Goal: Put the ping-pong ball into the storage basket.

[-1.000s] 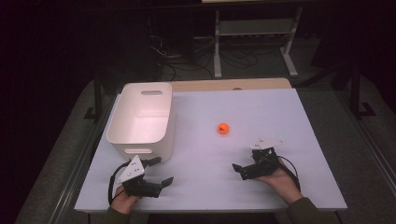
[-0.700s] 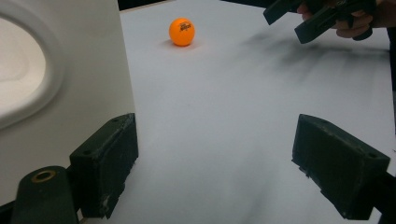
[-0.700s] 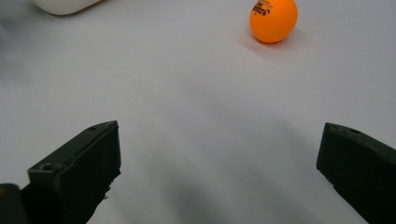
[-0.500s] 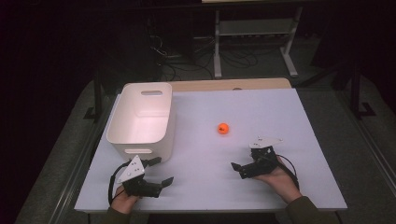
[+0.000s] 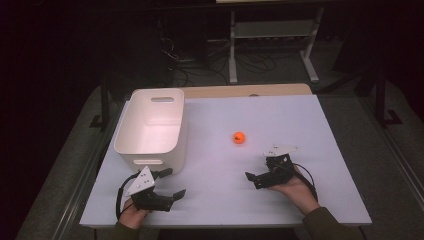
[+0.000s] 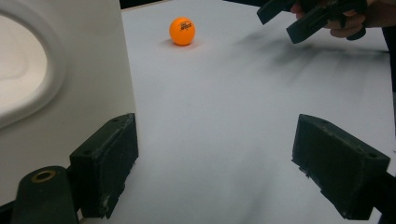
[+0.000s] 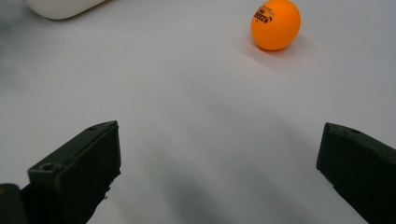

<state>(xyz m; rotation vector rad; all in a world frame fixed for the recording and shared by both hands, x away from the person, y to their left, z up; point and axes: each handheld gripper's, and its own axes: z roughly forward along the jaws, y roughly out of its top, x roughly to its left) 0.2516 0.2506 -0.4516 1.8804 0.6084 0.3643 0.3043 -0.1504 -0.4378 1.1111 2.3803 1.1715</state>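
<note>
An orange ball [image 5: 239, 137] lies on the white table [image 5: 300, 120], right of a white bin [image 5: 150, 127]. My left gripper [image 5: 174, 182] rests near the front edge, just in front of the bin's near right corner, open and holding nothing. In the left gripper view the ball [image 6: 182, 31] is far ahead, the bin wall [image 6: 70, 70] is close beside the left jaw, and the gripper [image 6: 219, 163] gapes wide. My right gripper [image 5: 259, 170] sits at the front right, open and holding nothing. Its own view shows the ball [image 7: 275, 24] ahead and to the right of the gripper [image 7: 219, 168].
The bin has a handle slot [image 5: 162, 99] in its far wall and looks empty inside. A wooden strip [image 5: 240, 90] runs along the table's far edge. Beyond it stand a metal rack [image 5: 270, 30] and cables on a dark floor.
My right gripper has edged slightly forward and left toward the ball. The left gripper, ball and bin have stayed put.
</note>
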